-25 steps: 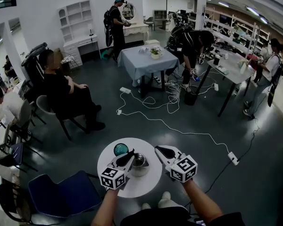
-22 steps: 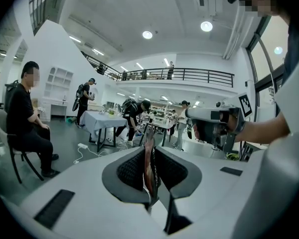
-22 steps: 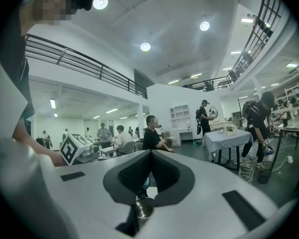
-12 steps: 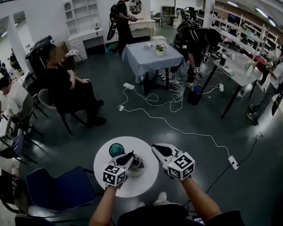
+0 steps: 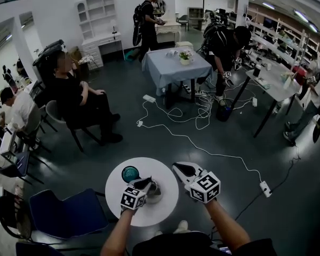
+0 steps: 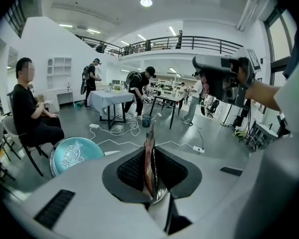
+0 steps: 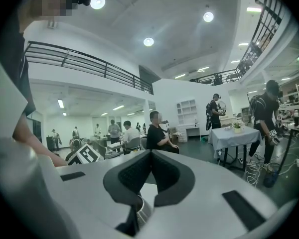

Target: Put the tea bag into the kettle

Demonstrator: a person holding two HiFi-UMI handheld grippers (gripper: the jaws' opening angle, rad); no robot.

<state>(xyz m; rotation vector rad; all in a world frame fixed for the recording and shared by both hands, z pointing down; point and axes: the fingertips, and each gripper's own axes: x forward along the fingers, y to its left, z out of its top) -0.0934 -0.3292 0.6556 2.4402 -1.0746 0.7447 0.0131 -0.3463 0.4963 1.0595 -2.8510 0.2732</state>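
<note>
The tea bag, a flat reddish-brown sachet, stands on edge between the pads of my left gripper, which is shut on it. In the head view the left gripper points down over the open steel kettle on the round white table. The kettle's shiny rim shows just under the jaws. My right gripper hovers to the right of the kettle, off the table's right edge, jaws together with nothing in them. The right gripper view shows the closed pads and the kettle's rim below.
A teal round lid lies on the table left of the kettle. A blue chair stands at the table's left. A seated person is further off, and white cables trail over the dark floor.
My left gripper has sunk towards the kettle with the tea bag and tipped further down. The right gripper has shifted a little sideways and stays beside the table.
</note>
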